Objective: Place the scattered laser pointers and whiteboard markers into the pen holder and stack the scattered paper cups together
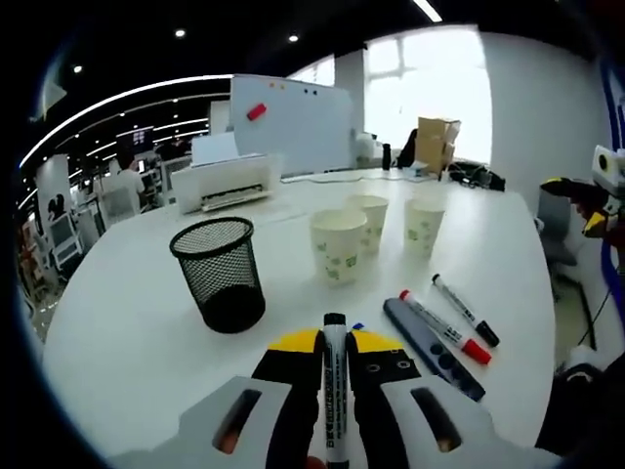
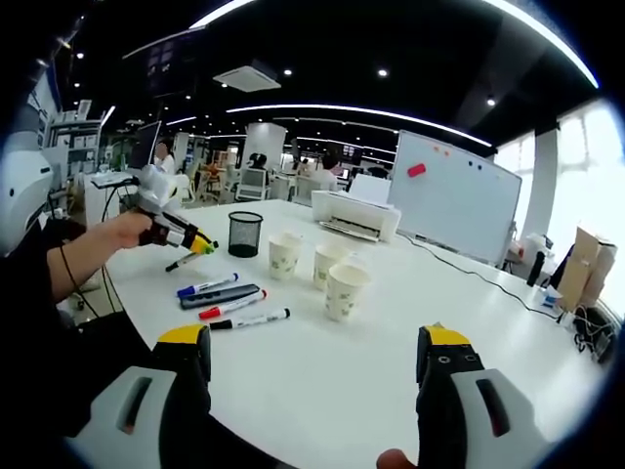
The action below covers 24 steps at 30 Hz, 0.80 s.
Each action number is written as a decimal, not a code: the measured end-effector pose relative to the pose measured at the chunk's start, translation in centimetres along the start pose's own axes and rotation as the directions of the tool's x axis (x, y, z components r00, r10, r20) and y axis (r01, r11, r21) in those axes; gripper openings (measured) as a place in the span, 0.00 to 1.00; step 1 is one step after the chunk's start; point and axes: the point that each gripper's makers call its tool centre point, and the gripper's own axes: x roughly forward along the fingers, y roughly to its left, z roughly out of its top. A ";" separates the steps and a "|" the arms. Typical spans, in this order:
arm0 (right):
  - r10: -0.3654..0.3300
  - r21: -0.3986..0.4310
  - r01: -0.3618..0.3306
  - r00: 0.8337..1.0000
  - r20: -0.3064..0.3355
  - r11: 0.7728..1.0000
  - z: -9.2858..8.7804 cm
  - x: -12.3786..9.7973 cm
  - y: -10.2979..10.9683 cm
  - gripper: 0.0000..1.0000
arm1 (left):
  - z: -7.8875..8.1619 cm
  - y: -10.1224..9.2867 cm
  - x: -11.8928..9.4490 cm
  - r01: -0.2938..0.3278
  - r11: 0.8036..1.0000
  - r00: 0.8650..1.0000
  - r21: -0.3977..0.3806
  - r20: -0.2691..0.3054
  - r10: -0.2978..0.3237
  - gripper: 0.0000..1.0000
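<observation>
Your left claw (image 1: 335, 363) is clamped on a black-capped whiteboard marker (image 1: 335, 391), which lies lengthwise between the jaws with its cap pointing forward past the yellow tips. In the right gripper view you can see that same claw raised off the white surface (image 2: 322, 362), the marker sticking out of it at a slant. Your right claw (image 2: 317, 366) has its jaws wide apart, holding nothing, hovering over bare surface well short of the cups.

The step in hand looks to be dropping this marker into the black mesh pen holder (image 1: 220, 274), which stands upright just ahead and to the left of the marker's tip in the left gripper view. Bring the tip over the middle of the open rim, then tilt the claw so the marker points down into it before you let go; released at a slant it may catch the mesh edge and tip the light holder over.

Still on the surface to the right, lying side by side: a marker with a red cap (image 1: 444, 327), another with a black cap (image 1: 466, 311), and the dark laser pointer (image 1: 431, 347); a blue-capped marker (image 2: 207, 287) lies beside them. Three paper cups (image 1: 338, 245) stand unstacked beyond, near one another.
</observation>
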 end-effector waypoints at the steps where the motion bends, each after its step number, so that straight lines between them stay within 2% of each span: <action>1: -0.001 -0.001 0.001 1.000 0.000 1.000 0.0 0.0 0.0 0.82 | 0.2 0.0 -0.1 0.000 1.000 1.000 0.004 0.005 0.000 0.15; 24: -0.002 -0.002 0.002 1.000 0.009 1.000 0.4 -0.1 0.2 0.82 | 3.9 0.6 -2.8 -0.036 0.999 0.992 0.011 0.120 0.034 0.15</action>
